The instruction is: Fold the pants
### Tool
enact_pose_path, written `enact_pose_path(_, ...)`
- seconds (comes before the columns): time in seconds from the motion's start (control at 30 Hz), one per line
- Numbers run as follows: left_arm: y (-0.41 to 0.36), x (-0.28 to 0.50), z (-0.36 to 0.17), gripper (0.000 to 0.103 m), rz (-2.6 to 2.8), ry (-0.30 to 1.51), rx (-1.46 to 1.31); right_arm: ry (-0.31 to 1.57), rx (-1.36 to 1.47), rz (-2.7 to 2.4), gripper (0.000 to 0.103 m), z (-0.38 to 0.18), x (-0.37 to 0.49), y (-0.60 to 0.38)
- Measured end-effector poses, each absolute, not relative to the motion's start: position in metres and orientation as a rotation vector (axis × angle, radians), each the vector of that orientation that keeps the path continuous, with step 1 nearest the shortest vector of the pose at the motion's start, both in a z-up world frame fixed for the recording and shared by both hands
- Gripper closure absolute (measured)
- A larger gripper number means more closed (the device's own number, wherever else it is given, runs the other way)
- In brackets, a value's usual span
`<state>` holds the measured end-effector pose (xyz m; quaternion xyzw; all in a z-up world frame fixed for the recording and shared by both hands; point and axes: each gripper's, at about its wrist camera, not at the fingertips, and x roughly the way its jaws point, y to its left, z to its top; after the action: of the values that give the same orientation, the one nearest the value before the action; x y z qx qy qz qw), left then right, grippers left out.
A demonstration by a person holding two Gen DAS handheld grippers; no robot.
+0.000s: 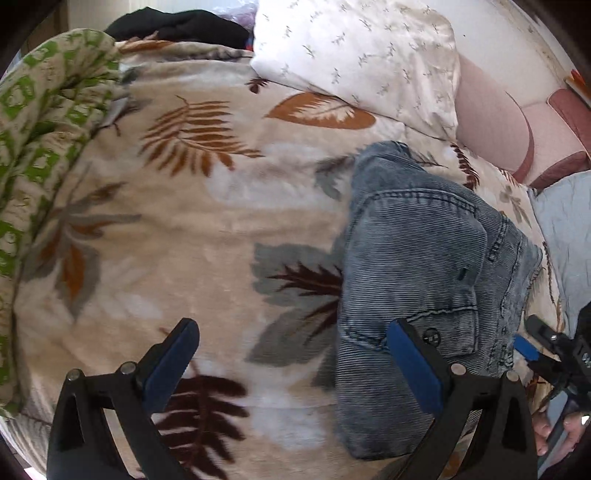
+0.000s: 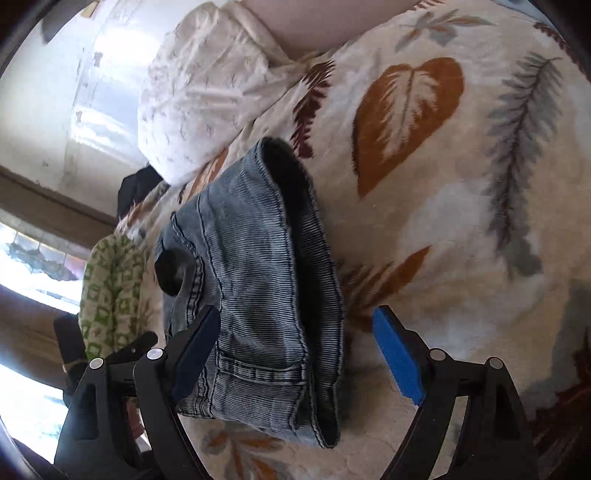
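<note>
Blue-grey denim pants (image 1: pixel 424 266) lie folded into a compact bundle on the leaf-print blanket (image 1: pixel 184 240), at the right of the left wrist view. My left gripper (image 1: pixel 291 332) hovers open just above the blanket; its right finger (image 1: pixel 410 358) overlaps the pants' near left edge, and its left finger is over bare blanket. In the right wrist view the pants (image 2: pixel 251 266) show a pocket and a dark open waistband. My right gripper (image 2: pixel 295 317) is open over their near end, with neither pad pressing on the cloth. The right gripper (image 1: pixel 535 343) also shows at the far right.
A white pillow (image 1: pixel 362 55) lies at the head of the bed, with a pink headboard (image 1: pixel 491 122) beside it. A green-patterned quilt (image 1: pixel 44 129) is bunched along the left side. A black garment (image 1: pixel 177 24) sits at the far edge, and a pale blue cloth (image 1: pixel 565 229) at the right.
</note>
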<state>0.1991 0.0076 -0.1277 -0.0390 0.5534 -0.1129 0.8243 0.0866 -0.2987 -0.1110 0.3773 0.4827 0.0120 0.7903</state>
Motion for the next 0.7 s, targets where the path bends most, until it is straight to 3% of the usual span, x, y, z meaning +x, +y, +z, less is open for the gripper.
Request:
enact_pose_path(0.13,-0.004,0.203,-0.134,0.000,-0.263,1.206,-0.075,1.092,0.843,0.035,0.018,-0.125,0.096,-0.299)
enact_pose_path(0.37,-0.023,0.205,-0.138,0.000,-0.347,1.249,-0.098,1.108,0.835,0.084,0.005,-0.130,0.109,-0.294)
enact_pose_path(0.7,-0.030,0.206,-0.154,0.001,-0.395,1.259,-0.182,1.072,0.986,0.249,0.005,-0.140,0.120,-0.293)
